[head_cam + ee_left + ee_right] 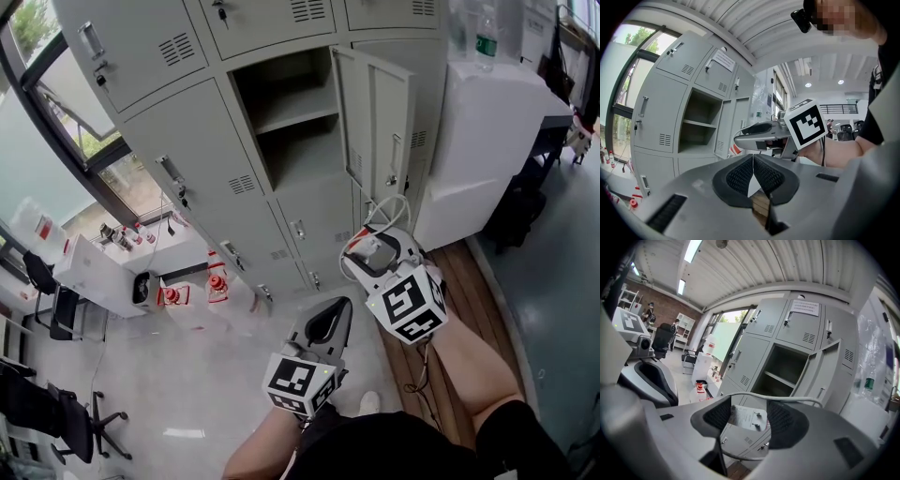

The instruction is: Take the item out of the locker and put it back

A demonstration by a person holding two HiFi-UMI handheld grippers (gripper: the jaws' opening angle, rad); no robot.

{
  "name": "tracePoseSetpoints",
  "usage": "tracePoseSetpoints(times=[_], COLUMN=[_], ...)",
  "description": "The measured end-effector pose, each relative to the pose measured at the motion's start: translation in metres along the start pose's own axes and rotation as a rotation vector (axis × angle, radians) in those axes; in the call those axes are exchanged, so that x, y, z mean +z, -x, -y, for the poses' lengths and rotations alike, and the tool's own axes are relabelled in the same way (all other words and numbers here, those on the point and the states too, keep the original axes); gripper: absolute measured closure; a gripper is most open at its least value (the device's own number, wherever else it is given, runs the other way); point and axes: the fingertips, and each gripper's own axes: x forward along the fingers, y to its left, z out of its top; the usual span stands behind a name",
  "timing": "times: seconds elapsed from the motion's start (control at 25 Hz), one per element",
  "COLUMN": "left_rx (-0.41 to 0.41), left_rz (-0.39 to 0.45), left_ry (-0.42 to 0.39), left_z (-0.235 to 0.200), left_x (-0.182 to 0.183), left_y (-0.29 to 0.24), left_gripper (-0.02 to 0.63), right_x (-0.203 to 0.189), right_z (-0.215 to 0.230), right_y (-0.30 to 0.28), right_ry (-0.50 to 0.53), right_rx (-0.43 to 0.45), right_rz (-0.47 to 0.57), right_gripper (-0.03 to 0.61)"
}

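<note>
Your right claw [375, 247], clamped on the white adapter [749, 417], has the open locker compartment [291, 117] at 11 o'clock in the head view; your left claw [753, 174] is pressed together, empty, and farther off.

Pale grey lockers [187, 141] all across. The left gripper [753, 176] and right gripper [749, 414] show light grey, their pads black and ribbed. Their cubes [408, 305]: black squares on white. The charger [743, 418] is white, its cable [779, 397] white too. Floorboards [469, 291] brown.
</note>
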Motion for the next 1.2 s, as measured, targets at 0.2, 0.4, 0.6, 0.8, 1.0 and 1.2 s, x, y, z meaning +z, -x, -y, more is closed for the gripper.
tracePoseSetpoints(times=[0.2, 0.4, 0.6, 0.8, 1.0, 1.2], left_rx=[-0.012, -0.021, -0.024, -0.023, -0.024, -0.031], left_rz=[-0.009, -0.013, -0.012, -0.015, -0.014, -0.021], left_ry=[0.007, 0.006, 0.006, 0.005, -0.004, -0.009], left_z=[0.003, 0.000, -0.012, -0.034, -0.064, -0.102], left_x=[-0.005, -0.004, -0.001, 0.002, 0.009, 0.015], left_y=[-0.009, -0.011, -0.006, 0.005, 0.018, 0.030], left_gripper=[0.597, 0.597, 0.597, 0.597, 0.597, 0.597], right_x=[-0.009, -0.011, -0.004, 0.008, 0.025, 0.043], right_z=[0.004, 0.004, 0.000, -0.008, -0.018, -0.031], right_y=[0.000, -0.003, -0.012, -0.030, -0.057, -0.090], right_ry=[-0.007, -0.012, -0.015, -0.025, -0.038, -0.048], right_rx=[-0.001, -0.004, -0.010, -0.017, -0.021, -0.029], right_rz=[-0.011, -0.018, -0.022, -0.019, -0.018, -0.020], right_gripper=[0.288, 0.288, 0.288, 0.288, 0.288, 0.288])
